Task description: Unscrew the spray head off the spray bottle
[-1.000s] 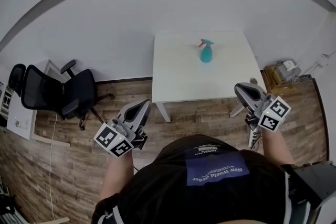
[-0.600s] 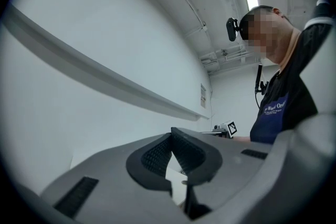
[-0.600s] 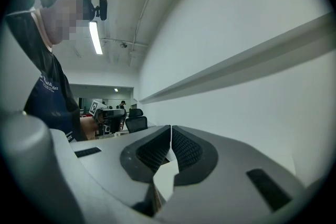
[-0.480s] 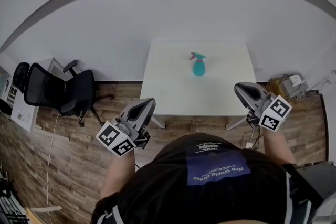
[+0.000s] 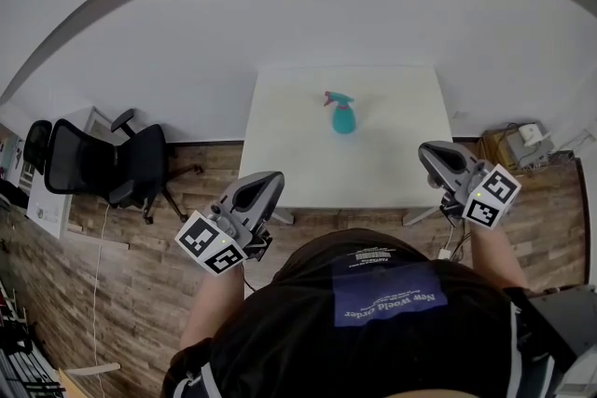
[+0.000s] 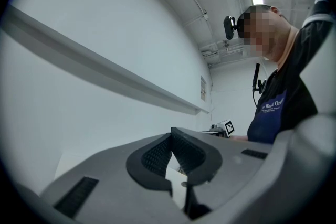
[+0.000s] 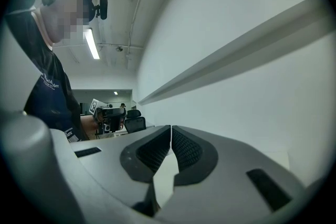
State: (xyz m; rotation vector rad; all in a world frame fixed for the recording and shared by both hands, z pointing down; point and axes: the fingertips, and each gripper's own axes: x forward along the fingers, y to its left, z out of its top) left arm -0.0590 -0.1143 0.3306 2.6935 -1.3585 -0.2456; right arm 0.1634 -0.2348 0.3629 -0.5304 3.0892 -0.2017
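A teal spray bottle (image 5: 342, 116) with a spray head in teal and pink stands upright on the white table (image 5: 392, 172), a little left of its middle. My left gripper (image 5: 272, 178) is held over the wooden floor short of the table's near left corner, jaws shut and empty. At the table's near right edge, my right gripper (image 5: 426, 150) is also shut on nothing. In the left gripper view the left gripper (image 6: 171, 134) shows its pads meeting, and the right gripper (image 7: 171, 128) shows the same in its own view. Neither gripper view shows the bottle.
A black office chair (image 5: 112, 165) stands on the floor left of the table. A small grey device on a box (image 5: 522, 138) sits by the wall at the right, with cables beside it. A white wall runs behind the table.
The table and bottle have slid left and come nearer in the head view. Both grippers have been carried forward toward the table's near edge, still shut.
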